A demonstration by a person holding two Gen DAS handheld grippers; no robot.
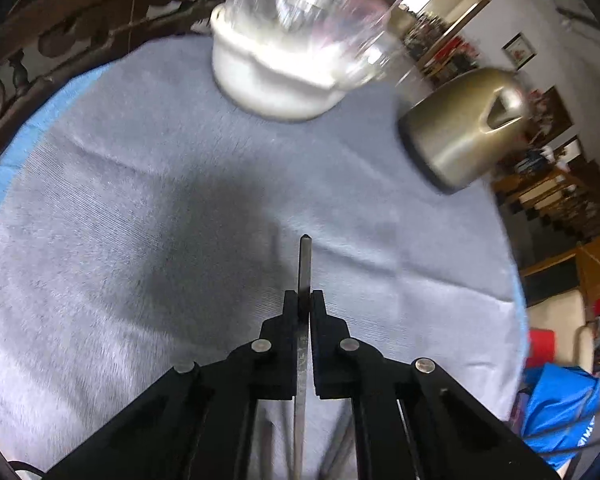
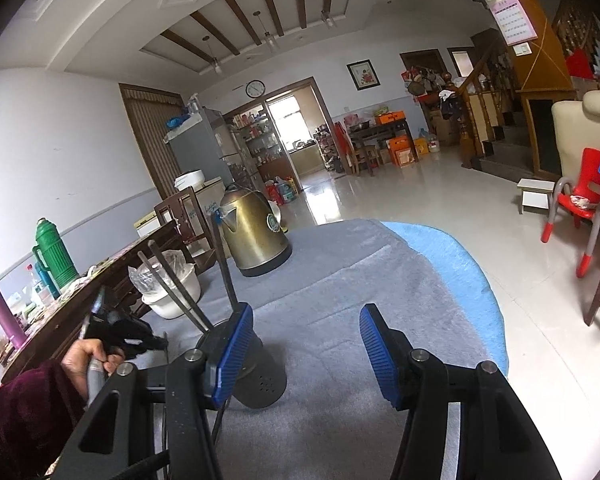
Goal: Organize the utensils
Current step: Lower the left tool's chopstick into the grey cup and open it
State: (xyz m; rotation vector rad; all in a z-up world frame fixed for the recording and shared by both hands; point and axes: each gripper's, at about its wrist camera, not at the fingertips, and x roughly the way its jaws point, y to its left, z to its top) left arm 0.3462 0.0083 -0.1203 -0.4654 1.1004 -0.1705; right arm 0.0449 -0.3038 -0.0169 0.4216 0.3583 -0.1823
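My left gripper [image 1: 304, 296] is shut on a thin metal utensil [image 1: 305, 260], seen edge-on, whose tip points out over the grey tablecloth [image 1: 140, 200]. In the right wrist view a hand in a dark red sleeve holds that left gripper [image 2: 120, 332] at the far left. My right gripper [image 2: 308, 354] stands open above the cloth, with nothing between its blue pads [image 2: 236, 352]. A dark perforated utensil holder [image 2: 260, 380] sits just behind its left finger. Three dark sticks [image 2: 224, 264] rise out of the holder.
A brass-coloured kettle [image 1: 464, 128] [image 2: 256, 236] stands at the far side of the table. A white bowl with a clear plastic bag [image 1: 276, 72] [image 2: 172, 292] sits beside it. The blue table edge [image 2: 452, 264] curves off to the right. A green thermos [image 2: 54, 256] stands on a side table.
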